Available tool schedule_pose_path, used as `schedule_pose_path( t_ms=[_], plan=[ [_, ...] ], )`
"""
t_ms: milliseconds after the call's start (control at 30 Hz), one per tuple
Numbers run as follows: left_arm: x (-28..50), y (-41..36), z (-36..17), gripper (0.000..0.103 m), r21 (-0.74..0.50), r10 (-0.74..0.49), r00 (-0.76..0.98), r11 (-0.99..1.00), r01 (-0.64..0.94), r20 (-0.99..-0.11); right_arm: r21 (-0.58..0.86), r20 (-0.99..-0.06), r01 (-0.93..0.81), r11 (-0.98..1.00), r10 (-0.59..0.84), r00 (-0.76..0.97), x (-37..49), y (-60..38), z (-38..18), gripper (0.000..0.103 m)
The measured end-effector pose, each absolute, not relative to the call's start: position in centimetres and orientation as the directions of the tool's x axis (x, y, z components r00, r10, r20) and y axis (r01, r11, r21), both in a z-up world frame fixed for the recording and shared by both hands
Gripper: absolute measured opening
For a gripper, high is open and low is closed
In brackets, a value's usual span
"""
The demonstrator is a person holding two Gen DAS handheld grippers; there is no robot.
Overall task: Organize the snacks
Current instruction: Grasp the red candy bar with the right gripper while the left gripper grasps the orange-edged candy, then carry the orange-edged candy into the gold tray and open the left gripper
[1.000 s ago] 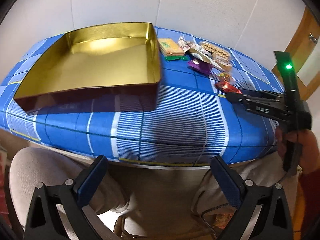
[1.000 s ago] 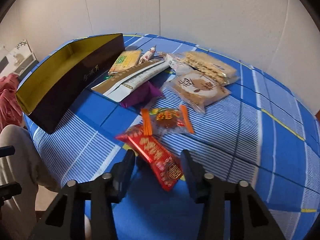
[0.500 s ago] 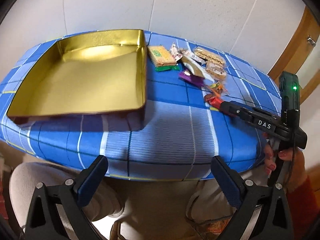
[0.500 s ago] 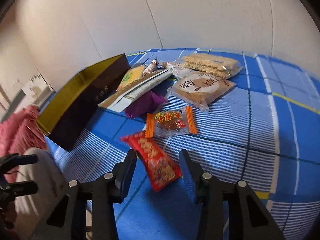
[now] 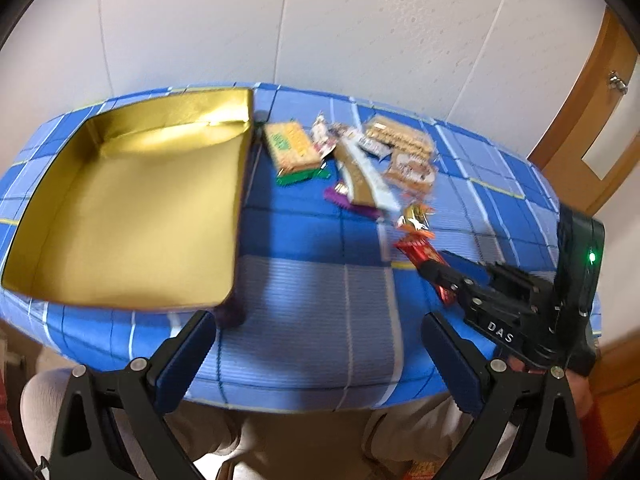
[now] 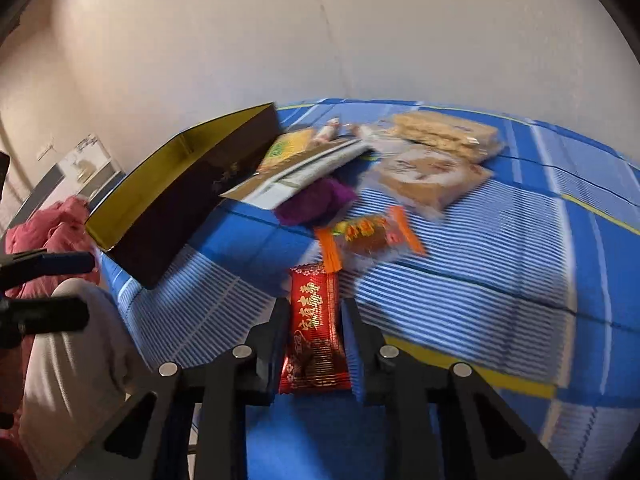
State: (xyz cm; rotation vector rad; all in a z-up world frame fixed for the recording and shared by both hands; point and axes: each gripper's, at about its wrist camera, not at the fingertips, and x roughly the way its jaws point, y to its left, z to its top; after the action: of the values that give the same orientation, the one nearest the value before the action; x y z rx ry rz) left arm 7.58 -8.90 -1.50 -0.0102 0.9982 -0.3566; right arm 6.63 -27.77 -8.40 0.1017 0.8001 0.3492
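My right gripper [image 6: 314,320] is shut on a red snack packet [image 6: 314,332], low over the blue checked tablecloth; it also shows in the left wrist view [image 5: 434,270] with the red packet [image 5: 418,250] in it. A gold-lined box [image 5: 128,208] sits at the left; its dark wall shows in the right wrist view [image 6: 192,196]. Several snacks lie right of the box: an orange-ended packet [image 6: 368,236], a purple wrapper [image 6: 316,200], a long white-and-brown packet [image 6: 304,172], round biscuits [image 6: 432,176] and crackers [image 6: 444,132]. My left gripper [image 5: 316,354] is open and empty at the table's near edge.
The person's legs in pale trousers [image 6: 72,344] are under the near table edge. A white wall stands behind the table and a wooden door [image 5: 592,128] is at the right. A pink cloth [image 6: 52,232] lies at the left.
My right gripper has closed on the red packet, which now lies straight between its fingers. The left gripper has risen and come closer to the table.
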Motion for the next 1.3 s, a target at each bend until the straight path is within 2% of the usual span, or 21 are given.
schedule_pose_path(
  t_ms=[233,333,433,533,633,767,933,967,1000,1067,1300],
  plan=[
    [9.1,-13.4,-0.9,0.103,-0.086,-0.291,0.502,0.916,0.392,-0.814,0.320,-0.628,0.046,0.946,0.176,0.758,5.0,-34.9,-7.7,0.026],
    [10.1,-15.7,-1.4,0.103,-0.088,-0.310,0.476,0.898,0.431,-0.823,0.416,-0.609,0.082,0.906,0.211,0.765,5.0,-36.7,-8.2,0.026],
    [11.3,-18.1,-2.0,0.101,-0.071,-0.308,0.464,0.885,0.461,-0.830,0.367,-0.625,0.114,0.923,0.154,0.765,5.3,-36.3,-8.2,0.026],
    [13.0,-20.0,-3.0,0.084,-0.077,-0.304,0.425,0.877,0.473,-0.852,0.316,-0.627,0.132,0.939,0.102,0.772,5.2,-35.9,-8.0,0.026],
    [14.7,-21.1,-4.1,0.076,-0.108,-0.311,0.391,0.880,0.462,-0.866,0.282,-0.629,0.164,0.945,0.054,0.775,5.2,-36.2,-7.9,0.026],
    [16.1,-22.4,-5.4,0.066,-0.091,-0.293,0.373,0.876,0.473,-0.881,0.311,-0.622,0.163,0.936,0.071,0.779,5.1,-36.8,-8.2,0.026],
    [17.2,-22.9,-6.4,0.064,-0.104,-0.303,0.364,0.874,0.475,-0.881,0.304,-0.642,0.177,0.936,0.064,0.764,5.4,-37.0,-8.5,0.026],
    [17.3,-23.0,-6.4,0.059,-0.100,-0.303,0.367,0.872,0.480,-0.879,0.306,-0.642,0.176,0.936,0.066,0.764,5.4,-37.0,-8.5,0.026],
    [17.3,-23.2,-6.5,0.048,-0.086,-0.295,0.374,0.871,0.484,-0.879,0.311,-0.640,0.176,0.934,0.069,0.765,5.4,-37.0,-8.6,0.027],
    [17.2,-23.5,-6.7,0.040,-0.073,-0.292,0.372,0.861,0.503,-0.881,0.313,-0.640,0.176,0.933,0.070,0.765,5.3,-37.0,-8.6,0.027],
    [16.4,-22.5,-6.6,0.038,-0.119,-0.336,0.362,0.854,0.506,-0.870,0.289,-0.641,0.152,0.945,0.073,0.764,5.4,-36.2,-8.4,0.026]
  ],
)
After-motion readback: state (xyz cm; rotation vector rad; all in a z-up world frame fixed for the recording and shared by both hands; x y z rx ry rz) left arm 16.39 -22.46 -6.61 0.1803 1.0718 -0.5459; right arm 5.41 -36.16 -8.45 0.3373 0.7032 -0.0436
